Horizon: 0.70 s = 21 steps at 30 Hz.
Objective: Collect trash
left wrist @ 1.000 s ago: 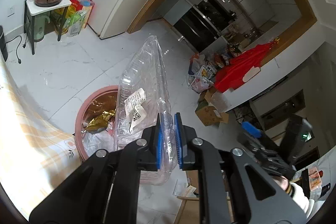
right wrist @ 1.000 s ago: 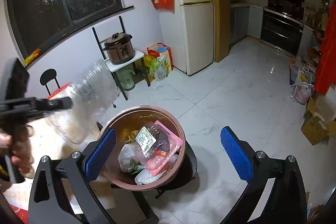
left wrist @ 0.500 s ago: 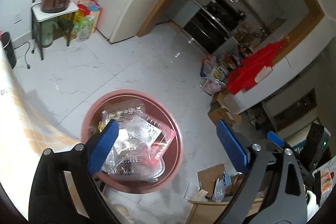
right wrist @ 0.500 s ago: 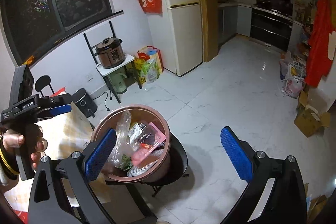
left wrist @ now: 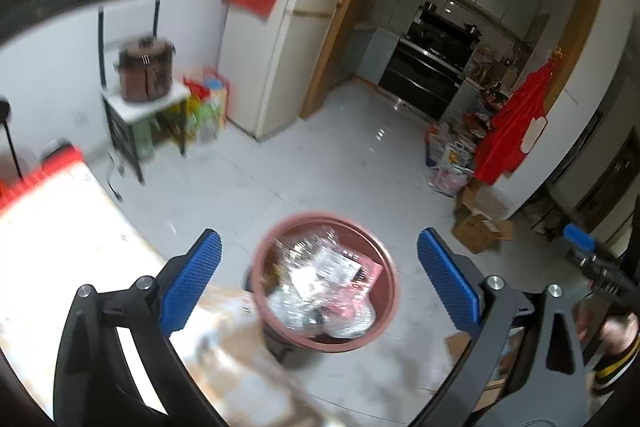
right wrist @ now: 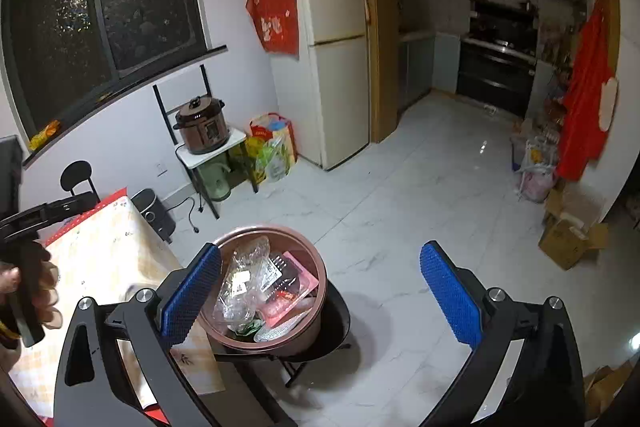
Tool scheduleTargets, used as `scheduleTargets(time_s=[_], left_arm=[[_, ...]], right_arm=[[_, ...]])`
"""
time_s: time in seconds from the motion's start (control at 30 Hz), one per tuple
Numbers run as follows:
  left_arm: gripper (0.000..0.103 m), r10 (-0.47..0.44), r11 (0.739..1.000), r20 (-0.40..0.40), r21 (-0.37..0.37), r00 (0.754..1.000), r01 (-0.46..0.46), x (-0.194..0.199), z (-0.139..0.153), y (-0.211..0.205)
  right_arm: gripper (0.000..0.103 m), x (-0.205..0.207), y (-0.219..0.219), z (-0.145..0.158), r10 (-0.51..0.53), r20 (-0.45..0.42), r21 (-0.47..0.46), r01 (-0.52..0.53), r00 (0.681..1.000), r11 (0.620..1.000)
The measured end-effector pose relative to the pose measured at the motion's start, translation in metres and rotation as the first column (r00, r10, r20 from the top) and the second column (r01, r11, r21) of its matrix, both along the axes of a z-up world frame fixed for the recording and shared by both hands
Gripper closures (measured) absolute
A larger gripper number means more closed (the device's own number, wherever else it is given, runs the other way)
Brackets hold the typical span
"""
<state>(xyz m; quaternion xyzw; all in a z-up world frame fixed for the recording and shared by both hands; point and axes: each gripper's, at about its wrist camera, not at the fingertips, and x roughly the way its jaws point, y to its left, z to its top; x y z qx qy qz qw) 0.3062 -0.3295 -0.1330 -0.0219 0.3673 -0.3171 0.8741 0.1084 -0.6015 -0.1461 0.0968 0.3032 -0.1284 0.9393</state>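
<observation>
A pinkish-brown trash bin (left wrist: 385, 267) (right wrist: 310, 251) stands on a black stool by the table corner. It holds a clear plastic clamshell container (left wrist: 320, 267) (right wrist: 246, 281), a pink tray (right wrist: 298, 287) and other wrappers. My left gripper (left wrist: 318, 281) is open and empty above the bin; its view is blurred. My right gripper (right wrist: 320, 291) is open and empty, above and beside the bin. The left gripper's body and the hand holding it show at the left edge of the right wrist view (right wrist: 28, 223).
A table with a yellow patterned cloth (right wrist: 100, 255) lies left of the bin. A pressure cooker on a small stand (right wrist: 202, 127), bags (right wrist: 274, 147), a fridge (right wrist: 336, 67), cardboard boxes (right wrist: 568, 243) and a red cloth (right wrist: 584, 95) ring the white tiled floor.
My left gripper opened and dropped the clear clamshell container into the bin, then pulled back and up. My right gripper stayed open and drifted back slightly.
</observation>
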Motion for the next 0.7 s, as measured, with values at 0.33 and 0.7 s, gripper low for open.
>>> scheduleTargets(time_s=[0.33, 0.7], left_arm=[[0.006, 0.012, 0.999, 0.155, 0.027, 0.988, -0.016, -0.065, 0.077, 0.05], [0.006, 0.032, 0.997, 0.258, 0.055, 0.966, -0.048, -0.122, 0.124, 0.093]], right_arm=[[0.005, -0.032, 0.056, 0.056, 0.009, 0.062, -0.046, -0.006, 0.998, 0.999], [0.005, -0.063, 0.107, 0.086, -0.008, 0.103, -0.085, 0.017, 0.995, 0.996]])
